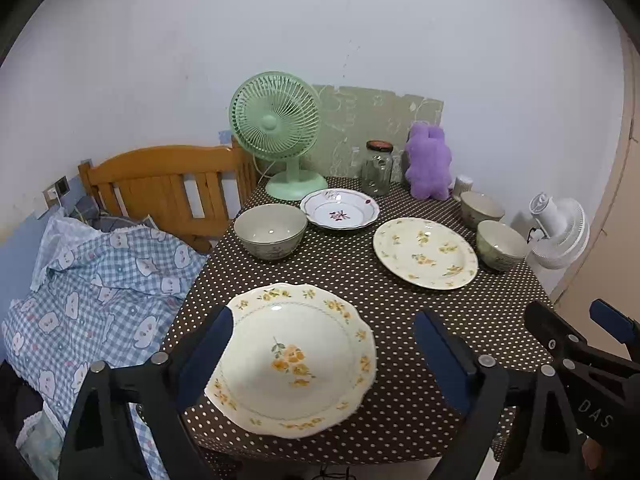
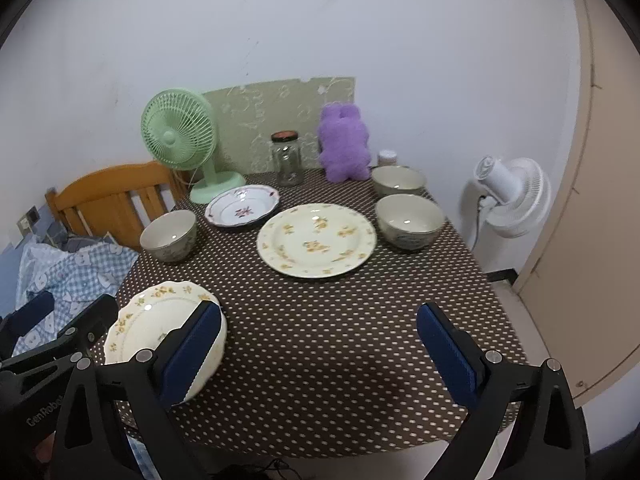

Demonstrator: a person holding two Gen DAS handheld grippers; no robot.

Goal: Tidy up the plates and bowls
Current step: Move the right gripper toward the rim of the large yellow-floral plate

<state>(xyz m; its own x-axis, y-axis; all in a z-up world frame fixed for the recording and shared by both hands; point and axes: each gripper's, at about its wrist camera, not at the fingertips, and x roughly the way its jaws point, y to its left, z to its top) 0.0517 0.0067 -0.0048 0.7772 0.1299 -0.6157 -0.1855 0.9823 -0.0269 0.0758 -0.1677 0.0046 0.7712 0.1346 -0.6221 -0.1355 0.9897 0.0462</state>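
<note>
Tablecloth's (image 2: pixel 320 320) bare centre, right view only.

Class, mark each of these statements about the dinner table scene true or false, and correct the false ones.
1. Three bowls stand on the table. True: one bowl on the left, two bowls on the right.
2. The glass jar lies on its side. False: it stands upright beside the purple plush toy.
3. The left gripper is open, its fingers on either side of the scalloped plate. True.
4. The right gripper holds a bowl. False: it is open with only tablecloth between its fingers.
5. The green fan stands on the floor. False: it stands on the table.
</note>
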